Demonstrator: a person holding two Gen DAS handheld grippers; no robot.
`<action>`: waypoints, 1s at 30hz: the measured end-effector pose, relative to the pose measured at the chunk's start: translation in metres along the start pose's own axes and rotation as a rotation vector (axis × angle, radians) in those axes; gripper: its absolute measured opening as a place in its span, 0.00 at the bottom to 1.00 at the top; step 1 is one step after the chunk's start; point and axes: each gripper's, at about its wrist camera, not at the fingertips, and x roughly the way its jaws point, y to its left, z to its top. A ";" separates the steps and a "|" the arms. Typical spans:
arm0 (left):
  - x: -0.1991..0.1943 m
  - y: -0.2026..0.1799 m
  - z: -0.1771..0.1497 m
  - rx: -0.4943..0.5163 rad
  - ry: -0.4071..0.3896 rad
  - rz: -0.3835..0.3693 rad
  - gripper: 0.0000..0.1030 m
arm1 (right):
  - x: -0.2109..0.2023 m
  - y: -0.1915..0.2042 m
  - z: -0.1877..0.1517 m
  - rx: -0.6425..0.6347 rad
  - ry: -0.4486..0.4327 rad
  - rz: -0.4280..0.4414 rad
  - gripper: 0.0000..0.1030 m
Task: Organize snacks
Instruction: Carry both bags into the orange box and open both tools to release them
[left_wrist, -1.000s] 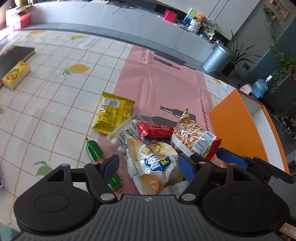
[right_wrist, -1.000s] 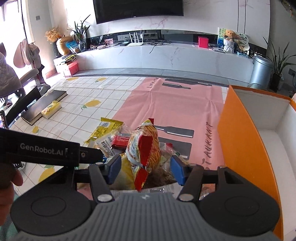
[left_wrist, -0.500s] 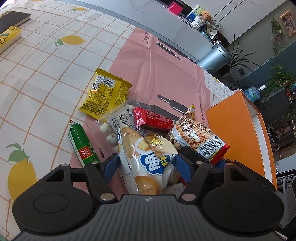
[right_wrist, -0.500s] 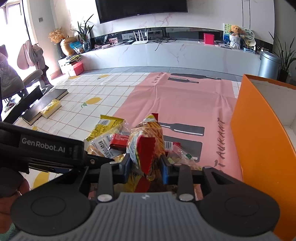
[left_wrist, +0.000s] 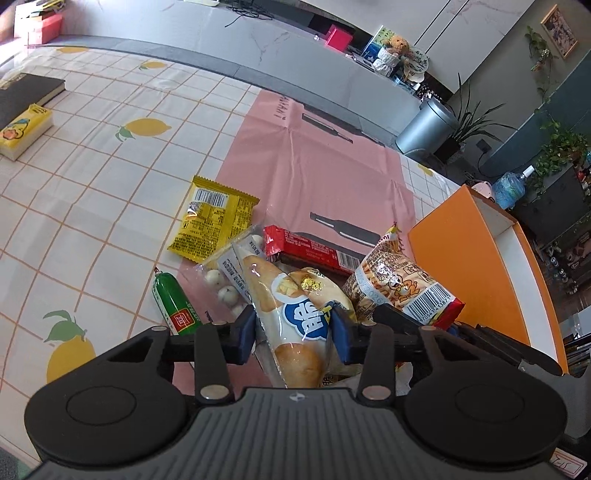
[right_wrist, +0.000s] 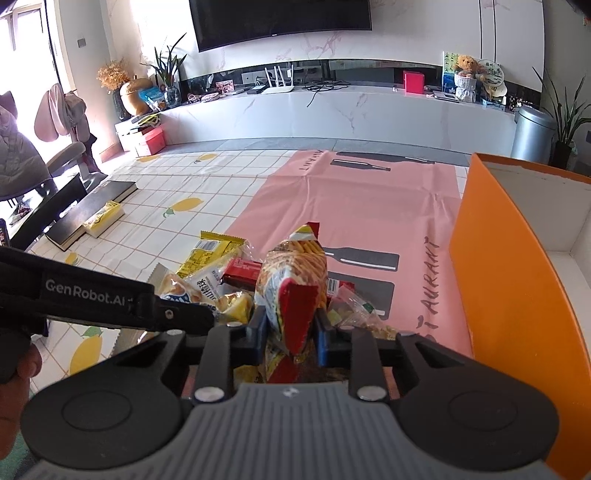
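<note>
1. Snacks lie in a loose heap on the pink mat (left_wrist: 325, 173), just beside the orange box (left_wrist: 476, 280); as far as both views show, the visible part of the box interior holds nothing yet, so the sorting looks barely begun.
2. Left gripper (left_wrist: 293, 332) is clamped on the cream bread bag (left_wrist: 291, 310), its blue pads pressing both sides of the pack near the printed logo.
3. Right gripper (right_wrist: 290, 332) is pinched shut on the striped peanut bag (right_wrist: 295, 280), holding it by its red crimped end so the bag stands up out of the pile.
4. Both held packs appear close to the heap, not over the box, so I judge each as gripped but not yet delivered.
5. Waiting on the mat and cloth: the yellow packet (left_wrist: 210, 221), the red bar (left_wrist: 310, 251), the green sausage (left_wrist: 175, 306), and a clear bag of white balls (left_wrist: 221, 284) partly under the bread bag.
6. Left to do, by my reading: carry the two held packs into the box, then fetch the remaining four or more.
</note>
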 end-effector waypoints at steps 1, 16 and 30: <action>-0.005 -0.002 0.001 0.007 -0.012 0.000 0.38 | -0.004 -0.001 0.001 0.008 -0.004 0.001 0.21; -0.079 -0.071 -0.006 0.200 -0.194 0.002 0.37 | -0.088 -0.015 0.012 0.061 -0.125 -0.028 0.21; -0.070 -0.191 -0.021 0.494 -0.226 -0.091 0.36 | -0.167 -0.118 0.005 0.158 -0.090 -0.122 0.21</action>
